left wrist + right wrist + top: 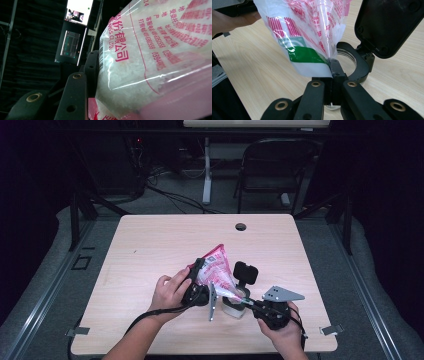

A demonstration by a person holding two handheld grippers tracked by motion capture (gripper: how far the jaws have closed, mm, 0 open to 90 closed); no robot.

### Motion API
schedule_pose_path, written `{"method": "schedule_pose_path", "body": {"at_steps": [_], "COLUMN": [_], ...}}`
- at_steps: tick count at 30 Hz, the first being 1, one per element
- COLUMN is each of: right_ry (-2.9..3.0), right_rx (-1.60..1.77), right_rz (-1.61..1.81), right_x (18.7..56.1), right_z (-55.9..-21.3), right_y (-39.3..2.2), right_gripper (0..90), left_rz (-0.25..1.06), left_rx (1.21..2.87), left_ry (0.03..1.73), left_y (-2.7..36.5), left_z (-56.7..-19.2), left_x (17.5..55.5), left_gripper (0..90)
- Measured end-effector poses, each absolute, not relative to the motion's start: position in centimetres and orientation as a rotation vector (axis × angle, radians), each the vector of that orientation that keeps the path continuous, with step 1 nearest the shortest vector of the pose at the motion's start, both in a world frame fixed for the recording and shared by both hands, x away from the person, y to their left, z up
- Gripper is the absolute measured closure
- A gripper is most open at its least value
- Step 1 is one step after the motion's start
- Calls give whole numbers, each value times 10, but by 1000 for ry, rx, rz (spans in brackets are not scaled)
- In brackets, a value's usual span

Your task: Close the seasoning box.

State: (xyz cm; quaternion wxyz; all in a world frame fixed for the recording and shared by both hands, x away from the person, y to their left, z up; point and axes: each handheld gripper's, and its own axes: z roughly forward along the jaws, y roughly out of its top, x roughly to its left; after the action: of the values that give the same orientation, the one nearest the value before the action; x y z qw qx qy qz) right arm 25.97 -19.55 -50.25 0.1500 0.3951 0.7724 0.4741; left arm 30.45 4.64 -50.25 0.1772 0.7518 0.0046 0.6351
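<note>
Nearest the person, the right tool (pixel 248 303) has its jaws pinched tight on the lower edge of the bag (pixel 216 270), right at the corner by the green patch. In the right gripper view the bag's edge (pixel 317 67) vanishes between the two black jaws, which meet with no gap. That grip looks meant to steady the bag's low end and steer it at the jar's mouth.

Just beyond that pinch sits the jar (pixel 235 306), a small clear container on the bench (pixel 150 250), its black collar (pixel 359 67) ringing the opening and its black flip lid (pixel 245 272) standing up and back, out of the way. The held corner hangs directly over the near rim of the opening, touching or all but touching it; I can't tell which.

Over to the left tool (pixel 199 282), which grips the bag higher up, jaws partly apart around the bag's bulk. In the left gripper view one jaw presses flat against the plastic, white grains (pixel 130 75) packed behind the red printing. This hand holds the bag tilted, top end raised away from the person, low end sloping down to the jar: a pouring pose, I'd judge, left lifting, right aiming.

Farther back, bare bench with a cable hole (pixel 240 226), then a folding chair (pixel 272 170) on the floor beyond.
</note>
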Motion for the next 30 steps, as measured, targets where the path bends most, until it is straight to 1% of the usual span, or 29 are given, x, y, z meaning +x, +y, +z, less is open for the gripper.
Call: {"method": "schedule_pose_path", "body": {"at_steps": [30], "right_ry": [2216], "right_rx": [1138], "right_rz": [1354], "right_x": [260], "right_z": [-503], "right_y": [-197], "right_gripper": [900], "left_rz": [1823], "left_rx": [2110], "left_ry": [2], "left_y": [44], "left_z": [-499], "left_x": [302], "left_gripper": [644]}}
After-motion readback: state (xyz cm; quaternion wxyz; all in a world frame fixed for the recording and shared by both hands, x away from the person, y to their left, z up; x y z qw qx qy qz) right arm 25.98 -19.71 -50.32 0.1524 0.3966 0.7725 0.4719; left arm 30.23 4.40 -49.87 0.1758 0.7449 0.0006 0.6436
